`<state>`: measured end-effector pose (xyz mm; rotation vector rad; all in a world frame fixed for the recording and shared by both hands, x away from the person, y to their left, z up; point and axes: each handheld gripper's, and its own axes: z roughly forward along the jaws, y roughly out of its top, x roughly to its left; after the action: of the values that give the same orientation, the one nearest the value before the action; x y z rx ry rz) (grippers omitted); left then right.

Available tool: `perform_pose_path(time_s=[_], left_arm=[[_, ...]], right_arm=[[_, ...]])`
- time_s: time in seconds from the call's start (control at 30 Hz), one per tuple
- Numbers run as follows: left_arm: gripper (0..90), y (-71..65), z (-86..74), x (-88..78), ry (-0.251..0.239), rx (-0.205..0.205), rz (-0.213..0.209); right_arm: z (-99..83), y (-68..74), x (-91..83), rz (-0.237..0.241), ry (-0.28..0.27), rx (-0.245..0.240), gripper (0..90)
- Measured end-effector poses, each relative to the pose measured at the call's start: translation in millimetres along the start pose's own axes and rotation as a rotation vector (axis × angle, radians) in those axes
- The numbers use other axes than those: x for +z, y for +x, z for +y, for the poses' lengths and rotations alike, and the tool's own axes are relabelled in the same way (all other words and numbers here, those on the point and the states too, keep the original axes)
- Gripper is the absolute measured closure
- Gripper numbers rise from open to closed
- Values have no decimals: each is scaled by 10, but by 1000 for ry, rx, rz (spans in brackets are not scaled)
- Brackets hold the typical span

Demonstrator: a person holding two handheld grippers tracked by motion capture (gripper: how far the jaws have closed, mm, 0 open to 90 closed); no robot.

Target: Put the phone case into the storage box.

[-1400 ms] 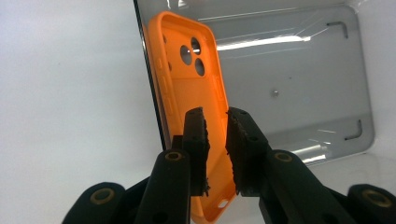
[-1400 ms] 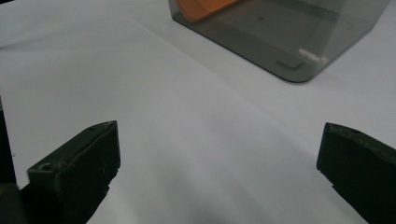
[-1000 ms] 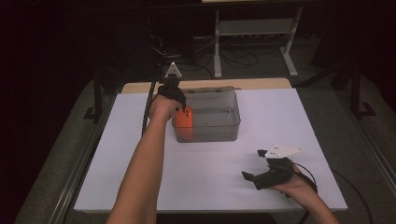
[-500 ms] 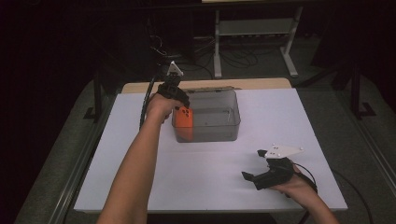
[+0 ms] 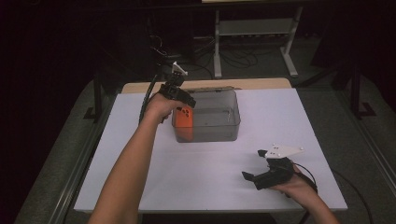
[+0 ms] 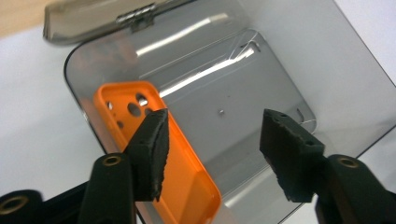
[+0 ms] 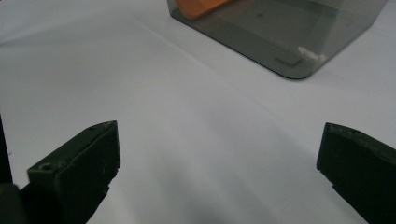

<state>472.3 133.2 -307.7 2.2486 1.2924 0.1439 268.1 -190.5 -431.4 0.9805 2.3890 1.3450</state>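
White table (image 5: 140, 154): flat orange phone case (image 6: 159, 177), round camera holes.

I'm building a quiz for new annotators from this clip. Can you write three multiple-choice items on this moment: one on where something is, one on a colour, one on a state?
1. Where does the phone case lie?
A. on the bare table beside the box
B. inside the clear grey box, against its left end
C. between the right gripper's jaws

2. What colour is the phone case?
A. orange
B. blue
C. white

3. How do the left gripper's jaws stand?
A. pressed shut on the case
B. shut with nothing between them
C. apart above the box, gripping nothing

Answers: 1 B, since the high view shows the case within the box walls at the left end. 2 A, since it is plainly orange in the left gripper view. 3 C, since the jaws have just been opening and stand apart, with the case lying below them in the box.
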Motion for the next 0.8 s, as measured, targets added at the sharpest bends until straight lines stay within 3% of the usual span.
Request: perform_pose_path(time_s=[0.4, 0.8], left_arm=[[279, -6, -72, -31, -71, 134, -33], [110, 31, -169, -109, -151, 215, -105]], right_arm=[[-9, -9, 0, -3, 4, 0, 0], [-13, -13, 2, -6, 7, -3, 0]])
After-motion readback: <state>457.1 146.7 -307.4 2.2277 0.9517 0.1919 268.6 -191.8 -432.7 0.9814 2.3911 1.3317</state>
